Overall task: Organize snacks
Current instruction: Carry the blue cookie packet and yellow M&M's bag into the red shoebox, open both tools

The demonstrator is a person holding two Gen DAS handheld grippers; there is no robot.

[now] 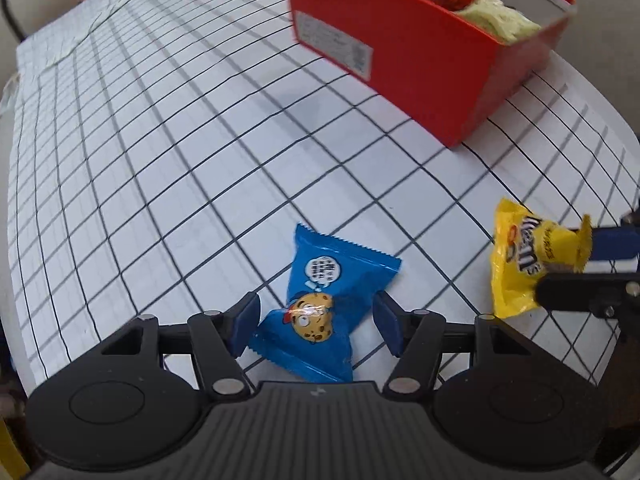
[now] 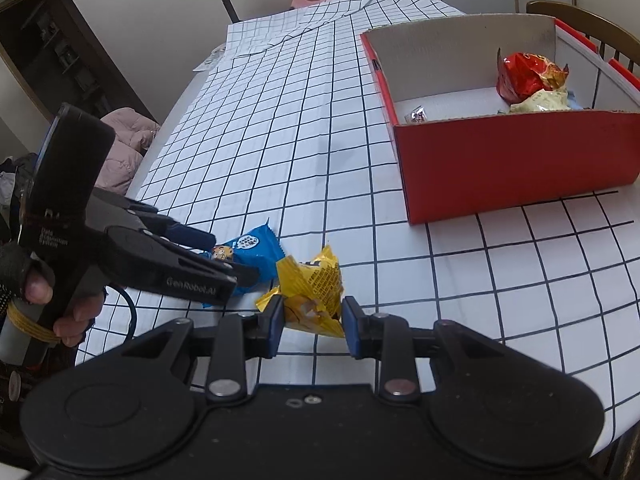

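Blue pkt point(image 1: 320, 304): cookie snack, flat on grid cloth point(image 1: 160, 160), near edge closest to cams. Lies between L gripper point(image 1: 316, 322) fingers, which straddle it w/ gaps both sides, so spread, not gripping yet.
L risk: foil is slick and puffy; if fingers pinch only the crimped end or bulge, pkt prob squirts out or rotates. Pads look low to the cloth, so could also snag fabric and drag it w/ the pkt.
Yellow pkt point(image 2: 314, 296): M&M's bag just right of blue pkt, nearly touching it in R view. R gripper point(image 2: 314, 322) clamps its lower part, pads pressed on both sides, bag crumpled and standing up from cloth.
R risk: grip is on a wrinkled corner zone, not the body; loose candy weight inside may swing the bag and let it slip free on the carry. Squeezing harder could burst a seam.
Crowding: both grippers very close; L fingers point(image 2: 216, 264) sit right beside yellow pkt in R view. Lifting at the same time could knock one tool into the other or nudge blue pkt off line.
Red box point(image 2: 520, 168): far right, well apart from both pkts, open top, already holds red bag point(image 2: 524, 76) and pale bag point(image 2: 540, 102). Tall front wall: a low carry could clip rim and drop pkt outside.
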